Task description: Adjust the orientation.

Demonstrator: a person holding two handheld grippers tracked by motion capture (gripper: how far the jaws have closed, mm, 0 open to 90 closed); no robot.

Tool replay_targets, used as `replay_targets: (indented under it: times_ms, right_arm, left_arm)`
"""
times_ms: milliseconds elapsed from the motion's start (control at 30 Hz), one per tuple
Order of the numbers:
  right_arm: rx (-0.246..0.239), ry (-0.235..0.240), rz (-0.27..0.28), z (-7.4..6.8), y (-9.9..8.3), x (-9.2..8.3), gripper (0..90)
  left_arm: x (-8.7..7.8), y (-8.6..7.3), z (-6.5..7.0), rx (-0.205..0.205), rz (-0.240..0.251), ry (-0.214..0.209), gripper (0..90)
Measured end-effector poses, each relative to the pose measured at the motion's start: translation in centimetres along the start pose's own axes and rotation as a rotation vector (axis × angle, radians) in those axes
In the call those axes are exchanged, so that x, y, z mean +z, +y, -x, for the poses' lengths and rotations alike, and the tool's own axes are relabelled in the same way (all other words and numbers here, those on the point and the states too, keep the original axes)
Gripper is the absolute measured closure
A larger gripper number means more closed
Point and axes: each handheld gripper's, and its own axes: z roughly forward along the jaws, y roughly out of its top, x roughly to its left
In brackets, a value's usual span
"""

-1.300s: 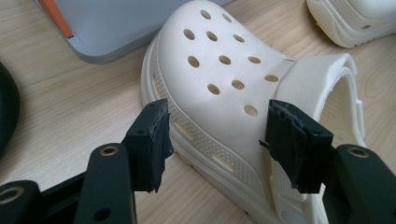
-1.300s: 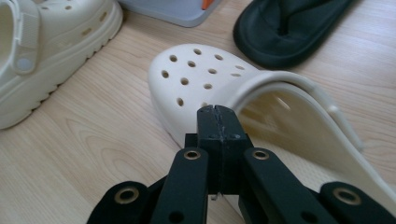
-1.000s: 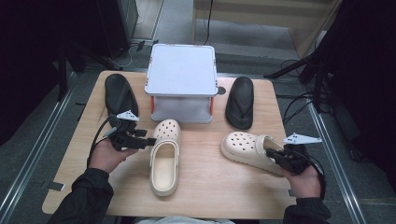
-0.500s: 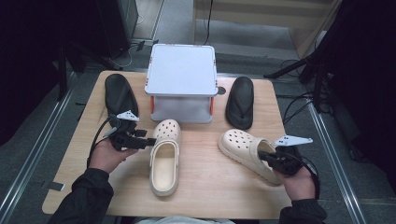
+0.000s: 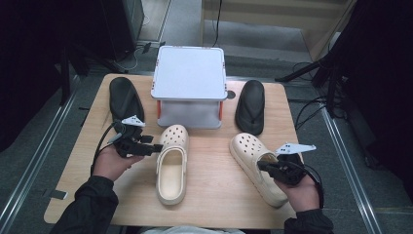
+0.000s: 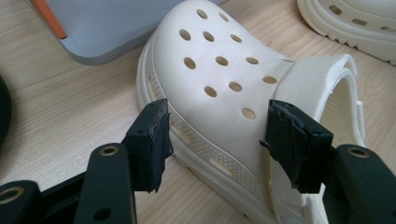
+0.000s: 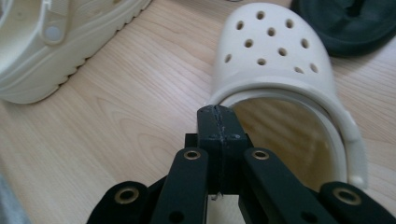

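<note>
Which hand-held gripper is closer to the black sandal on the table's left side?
Left hand-held gripper, just below the black sandal; the right hand-held gripper is across the table.

1. Right gripper [image 5: 265,165] now further left across the table than a second ago, closer to the table's middle.
2. Right clog [image 5: 257,165] displaced with it: earlier lying near the right edge with toe pointing left, now angled with toe up-left, just below the black sandal [image 5: 250,106].
3. Gap between right clog and left clog [image 5: 172,163] narrower than before.
4. Right hand [image 5: 298,189] drawn inward and lower in the high view; forearm entering more steeply from the bottom edge.
5. Grey plate atop right gripper shifted left, now over the clog's heel end.
</note>
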Motion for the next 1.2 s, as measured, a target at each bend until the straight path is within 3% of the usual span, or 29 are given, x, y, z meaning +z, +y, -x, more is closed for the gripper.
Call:
replay_targets:
  times_ms: [167, 267, 367, 633, 767, 833, 900, 1067, 1200]
  right_arm:
    - [0.022, 0.055, -0.007, -0.7, 0.2, 0.7, 90.0]
    - [-0.006, 0.043, -0.013, -1.3, 0.5, 1.1, 90.0]
    - [-0.003, 0.044, -0.001, -1.2, 0.7, 0.9, 90.0]
    - [0.052, -0.027, 0.078, 1.3, -0.2, -2.2, 86.2]
    - [0.058, -0.073, 0.096, 2.4, -0.5, -2.9, 74.7]
    - [0.063, -0.089, 0.1, 2.9, -0.7, -3.0, 64.7]
    - [0.066, -0.09, 0.089, 3.3, -0.9, -2.8, 61.7]
    - [0.073, -0.094, 0.048, 4.0, -1.1, -1.7, 59.6]
    - [0.083, -0.089, 0.064, 4.5, -1.2, -1.4, 59.6]
  left_arm:
    - [0.0, 0.0, 0.0, -0.001, 0.002, 0.001, 40.8]
    - [0.0, 0.0, 0.0, -0.002, 0.003, -0.001, 40.7]
    - [0.0, 0.0, 0.0, 0.002, 0.004, 0.0, 40.7]
    - [-0.1, 0.0, -0.1, 0.002, 0.005, 0.0, 40.8]
    - [-0.1, 0.0, -0.1, -0.004, 0.007, -0.001, 40.8]
    - [-0.1, 0.0, -0.1, -0.002, 0.006, -0.001, 40.8]
    - [-0.1, -0.1, -0.1, -0.002, 0.006, 0.0, 40.8]
    - [-0.3, -0.3, -0.1, -0.006, 0.008, 0.004, 40.8]
    - [-0.5, -0.4, 0.0, -0.007, 0.012, 0.01, 40.8]
